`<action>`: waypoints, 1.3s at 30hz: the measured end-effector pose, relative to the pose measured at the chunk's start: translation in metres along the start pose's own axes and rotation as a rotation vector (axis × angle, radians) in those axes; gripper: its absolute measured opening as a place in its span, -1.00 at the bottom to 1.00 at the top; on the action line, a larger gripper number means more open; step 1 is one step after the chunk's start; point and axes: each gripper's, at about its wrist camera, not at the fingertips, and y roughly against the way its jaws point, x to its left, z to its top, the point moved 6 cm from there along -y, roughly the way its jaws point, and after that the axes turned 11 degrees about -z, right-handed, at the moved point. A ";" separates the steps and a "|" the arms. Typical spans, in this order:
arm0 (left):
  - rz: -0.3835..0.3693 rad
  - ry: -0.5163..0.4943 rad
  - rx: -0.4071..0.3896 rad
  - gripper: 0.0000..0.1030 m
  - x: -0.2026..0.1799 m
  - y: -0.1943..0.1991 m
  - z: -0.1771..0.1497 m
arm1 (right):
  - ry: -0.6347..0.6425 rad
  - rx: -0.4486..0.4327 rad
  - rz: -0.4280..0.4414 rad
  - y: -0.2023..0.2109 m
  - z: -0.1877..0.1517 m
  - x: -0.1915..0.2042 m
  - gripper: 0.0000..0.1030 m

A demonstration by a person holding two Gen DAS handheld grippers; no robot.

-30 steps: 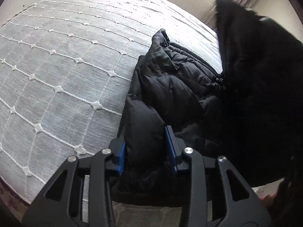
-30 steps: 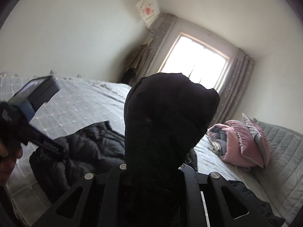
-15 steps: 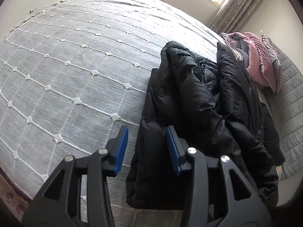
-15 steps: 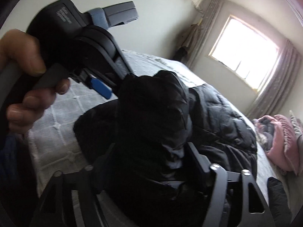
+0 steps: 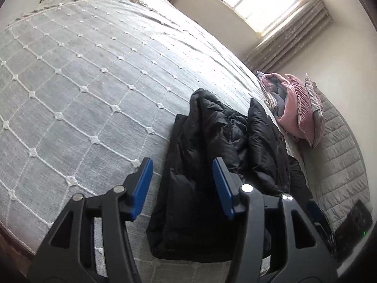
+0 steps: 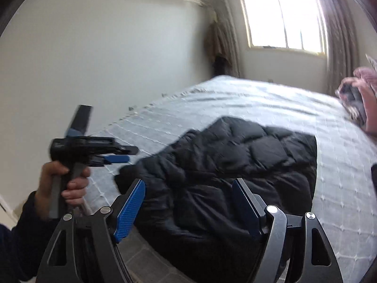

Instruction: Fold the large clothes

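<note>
from the left wrist we count one black jacket (image 5: 212,165), puffy and quilted, lying crumpled in long folds on the bed (image 5: 82,82) near its close edge. the bed cover is grey woven cloth crossed by white stitched diamonds with a small knot at each crossing. our left gripper (image 5: 182,186) has just been opening; its two blue ribbed pads stand apart above the jacket, released, with nothing pressed between them. at the far right we see one pile of pink bedding (image 5: 294,108) against a grey quilted cushion, and one bright window (image 5: 252,0).

from the right wrist, slightly blurred, the same jacket (image 6: 235,165) lies spread on the bed (image 6: 329,165). our right gripper (image 6: 188,202) hangs over it, jaws wide and closing a little, gripping nothing. our left hand (image 6: 68,184) holds the other gripper by its handle at the left.
</note>
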 end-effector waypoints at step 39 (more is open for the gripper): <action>0.213 -0.495 0.019 0.33 -0.152 -0.075 0.003 | -0.277 0.100 -0.159 -0.086 0.005 -0.130 -0.01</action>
